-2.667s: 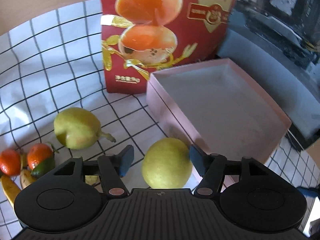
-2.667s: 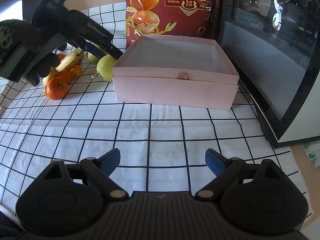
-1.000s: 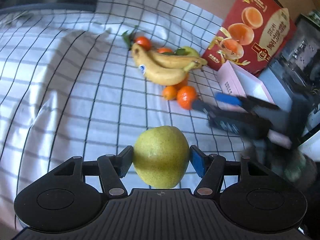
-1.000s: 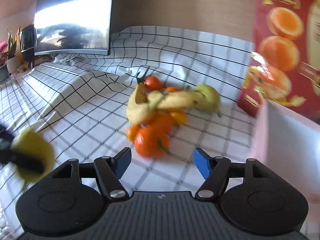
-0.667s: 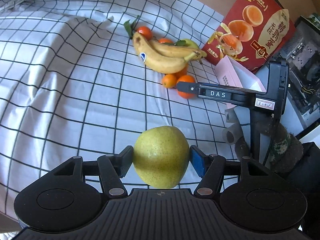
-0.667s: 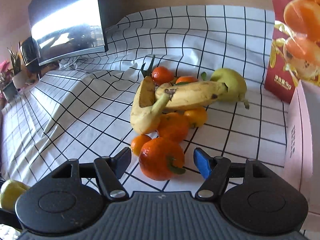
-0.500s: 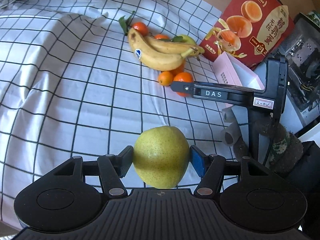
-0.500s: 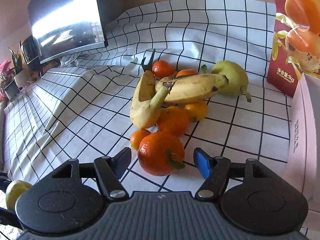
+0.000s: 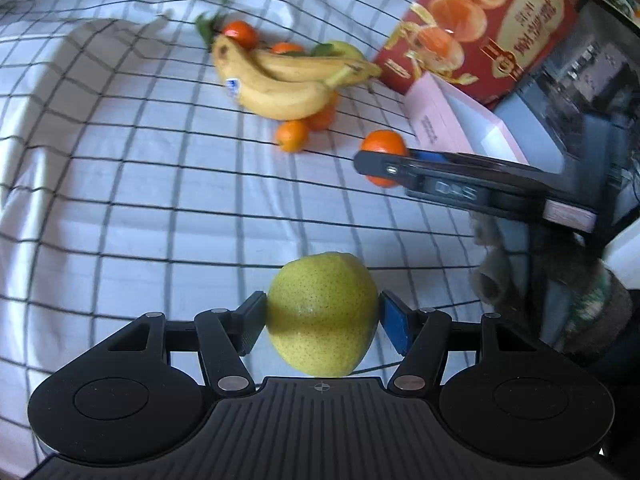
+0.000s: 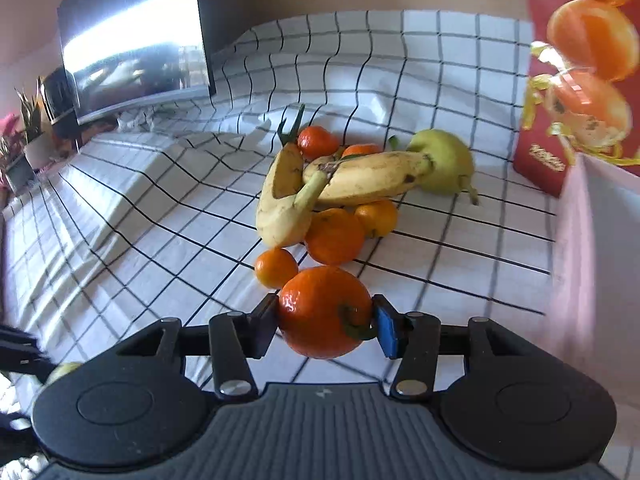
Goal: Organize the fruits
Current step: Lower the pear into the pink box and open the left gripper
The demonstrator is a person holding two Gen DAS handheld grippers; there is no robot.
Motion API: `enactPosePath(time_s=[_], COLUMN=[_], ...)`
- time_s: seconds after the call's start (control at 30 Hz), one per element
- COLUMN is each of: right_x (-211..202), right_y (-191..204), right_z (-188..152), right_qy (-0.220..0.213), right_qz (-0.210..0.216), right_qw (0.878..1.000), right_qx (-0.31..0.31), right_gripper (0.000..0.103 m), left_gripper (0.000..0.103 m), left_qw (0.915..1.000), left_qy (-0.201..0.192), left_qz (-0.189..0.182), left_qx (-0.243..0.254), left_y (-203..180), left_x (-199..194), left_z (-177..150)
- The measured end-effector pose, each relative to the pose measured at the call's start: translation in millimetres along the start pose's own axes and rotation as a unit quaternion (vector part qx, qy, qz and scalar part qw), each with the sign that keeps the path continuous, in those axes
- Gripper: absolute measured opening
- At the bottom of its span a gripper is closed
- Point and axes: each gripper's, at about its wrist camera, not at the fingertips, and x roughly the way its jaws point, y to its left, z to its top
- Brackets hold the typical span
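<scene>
My left gripper (image 9: 322, 322) is shut on a yellow-green pear (image 9: 322, 312) and holds it above the checked cloth. My right gripper (image 10: 325, 326) is shut on a large orange mandarin (image 10: 325, 312); in the left wrist view that mandarin (image 9: 382, 146) sits between the right gripper's fingers, off to the right. Behind it lies a pile: two bananas (image 10: 320, 188), several mandarins (image 10: 334, 236) and a second pear (image 10: 442, 162). The pile also shows in the left wrist view (image 9: 280, 84).
A pink open box (image 9: 456, 124) stands right of the pile, with its wall close on my right (image 10: 596, 248). A red printed carton (image 9: 480, 28) stands behind it. A dark monitor (image 10: 132, 40) stands at the far left. The checked cloth (image 9: 120, 180) is rumpled.
My right gripper has closed on the large mandarin and drawn it a little away from the pile. My left gripper still holds the pear, having shifted slightly.
</scene>
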Motion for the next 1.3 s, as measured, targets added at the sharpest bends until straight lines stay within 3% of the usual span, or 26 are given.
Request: enactPosePath(time_s=[0.17, 0.4, 0.53, 0.67, 0.77, 0.97, 1.13, 1.3], right_x=[-63, -156, -187, -201, -206, -214, -211, -204], right_y=[-13, -54, -75, -92, -98, -104, -110, -112], right_z=[-18, -45, -64, -89, -108, -139, -148, -144], right_qy=[-0.036, -0.095, -0.117, -0.12, -0.116, -0.104, -0.094, -0.089], right_qz=[-0.019, -0.11, -0.156, -0.181, -0.193, -0.214, -0.215, -0.211], right_qw=[0.999, 0.988, 0.977, 0.967, 0.96, 0.952, 0.948, 0.951], right_qx=[0.004, 0.044, 0.081, 0.134, 0.166, 0.195, 0.215, 0.21], right_gripper=[0.05, 0.05, 0.05, 0.05, 0.05, 0.05, 0.05, 0.05], left_gripper=[0.067, 0.067, 0.067, 0.067, 0.067, 0.067, 0.067, 0.067], left_qw=[0.9986, 0.9853, 0.9814, 0.9806, 0.9742, 0.9552, 0.9463, 0.9346], left_qy=[-0.004, -0.054, -0.031, 0.03, 0.077, 0.125, 0.146, 0.138], left_qz=[-0.033, -0.094, -0.104, -0.11, -0.078, -0.006, 0.034, 0.063], left_qx=[0.042, 0.132, 0.158, 0.16, 0.197, 0.268, 0.287, 0.322], left_y=[-31, -116, -173, -212, -231, -241, -244, -250], left_x=[7, 7, 49, 113, 155, 203, 218, 226], left_z=[17, 110, 171, 190, 182, 168, 163, 153])
